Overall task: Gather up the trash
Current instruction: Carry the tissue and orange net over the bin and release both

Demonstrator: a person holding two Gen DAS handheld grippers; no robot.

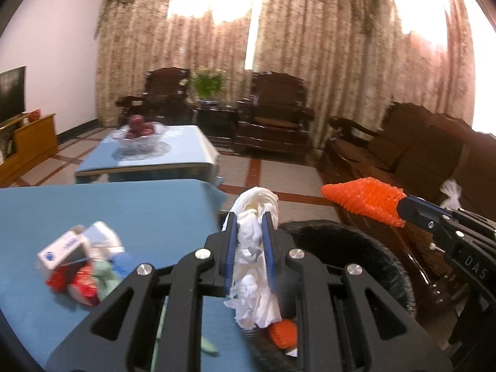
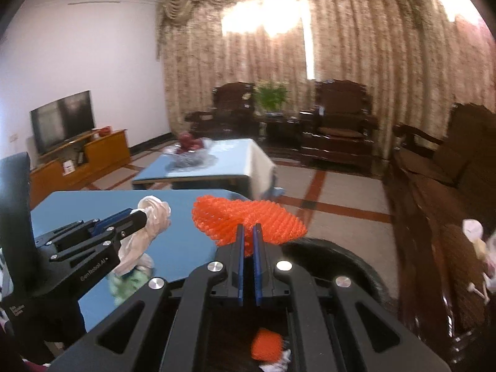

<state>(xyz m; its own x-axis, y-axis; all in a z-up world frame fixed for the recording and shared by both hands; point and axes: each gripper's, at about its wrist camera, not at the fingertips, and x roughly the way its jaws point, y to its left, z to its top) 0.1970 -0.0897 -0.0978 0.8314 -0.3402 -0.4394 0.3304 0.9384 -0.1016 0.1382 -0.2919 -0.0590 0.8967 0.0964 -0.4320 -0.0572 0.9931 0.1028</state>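
**Ana:** Nearest the lens in the left wrist view sat the left gripper [image 1: 250, 232], its jaws narrow and pinched on a crumpled white tissue [image 1: 252, 266] that stuck out above and hung below the blue pads. What was under it?

**Ben:** A dark, round bin [image 1: 372, 241], lower right of the frame, its rim just past the edge of the blue table [image 1: 124, 210]. Down inside it I could see an orange scrap [image 1: 282, 333] and a bit of white paper already lying there.

**Ana:** And the other hand?

**Ben:** The right gripper [image 2: 248, 238] had its jaws fully closed on an orange mesh net [image 2: 248, 220], which fanned out ahead of the tips at the frame's centre. In the right wrist view the bin's rim curved just below and right of that net.

**Ana:** So which step was that, to your mind?

**Ben:** I judged it the carry to the bin: both pieces lifted off the table and held over or close to the opening, neither let go yet.

**Ana:** What did the next move ask for?

**Ben:** Bringing each load squarely over the mouth, then opening the jaws so the tissue and net drop inside. The net was light and wide, so it might catch on the rim.

**Ana:** Was the table finished?

**Ben:** No. A heap of wrappers and a small box [image 1: 62, 248] lay at lower left of the left view, blurred, waiting for another trip.
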